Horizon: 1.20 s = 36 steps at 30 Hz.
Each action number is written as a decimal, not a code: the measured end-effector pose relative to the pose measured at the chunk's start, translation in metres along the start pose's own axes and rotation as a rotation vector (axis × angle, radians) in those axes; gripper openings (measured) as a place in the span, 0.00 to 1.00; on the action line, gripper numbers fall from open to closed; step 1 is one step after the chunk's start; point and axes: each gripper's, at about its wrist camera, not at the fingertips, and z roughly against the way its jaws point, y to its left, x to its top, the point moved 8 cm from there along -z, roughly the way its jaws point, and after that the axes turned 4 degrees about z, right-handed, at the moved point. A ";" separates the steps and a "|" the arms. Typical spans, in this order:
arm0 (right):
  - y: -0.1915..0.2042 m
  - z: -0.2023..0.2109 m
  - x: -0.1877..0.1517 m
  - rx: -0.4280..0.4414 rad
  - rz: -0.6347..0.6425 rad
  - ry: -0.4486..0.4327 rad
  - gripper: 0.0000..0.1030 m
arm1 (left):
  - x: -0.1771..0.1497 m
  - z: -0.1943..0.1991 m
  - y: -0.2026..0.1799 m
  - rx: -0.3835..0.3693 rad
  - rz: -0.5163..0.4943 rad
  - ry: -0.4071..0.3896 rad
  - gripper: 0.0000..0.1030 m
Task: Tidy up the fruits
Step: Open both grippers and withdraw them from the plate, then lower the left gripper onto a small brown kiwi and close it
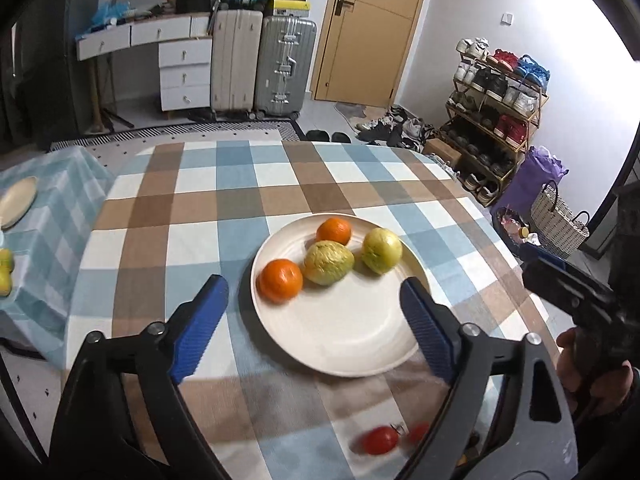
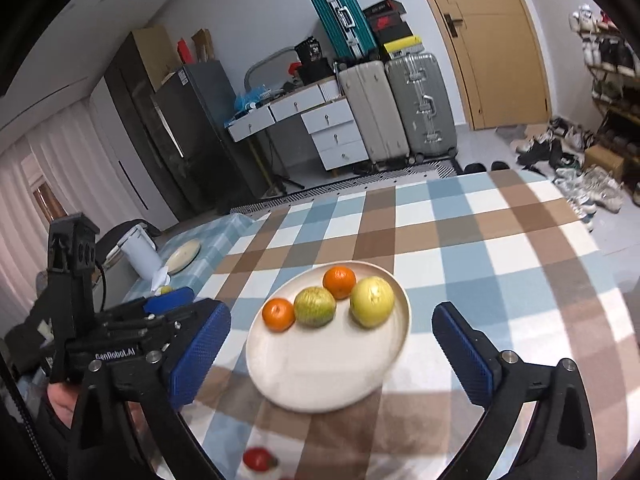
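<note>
Both grippers, left (image 1: 314, 308) and right (image 2: 332, 344), jaws wide and empty, above the desk (image 1: 200, 208); plate (image 1: 340, 336) holds two oranges, two guavas; tomatoes (image 1: 382, 440) near edge left, probably.

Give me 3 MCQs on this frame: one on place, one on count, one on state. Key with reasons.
1. Where are the red tomatoes?
A. on the plate
B. on the tablecloth, off the plate on its near side
C. on the floor

2. How many fruits lie on the white plate?
A. two
B. six
C. four

3. How do the left gripper jaws stand?
A. open, holding nothing
B. shut on an orange
C. shut on the plate rim

Key:
1 B, they lie on the checked cloth nearer the camera than the plate.
2 C, two oranges and two yellow-green fruits.
3 A, the blue pads stand wide apart with nothing gripped.
</note>
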 end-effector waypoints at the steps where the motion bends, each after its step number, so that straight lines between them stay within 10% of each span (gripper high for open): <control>1: 0.003 0.008 -0.004 -0.001 0.008 -0.003 1.00 | -0.003 0.008 -0.003 0.002 0.005 -0.014 0.89; 23: 0.029 0.103 -0.074 -0.082 0.044 -0.053 1.00 | -0.085 0.111 -0.037 0.074 -0.033 -0.123 0.99; 36: 0.031 0.120 -0.119 -0.108 0.030 -0.001 1.00 | -0.154 0.091 -0.049 0.006 -0.032 0.009 0.99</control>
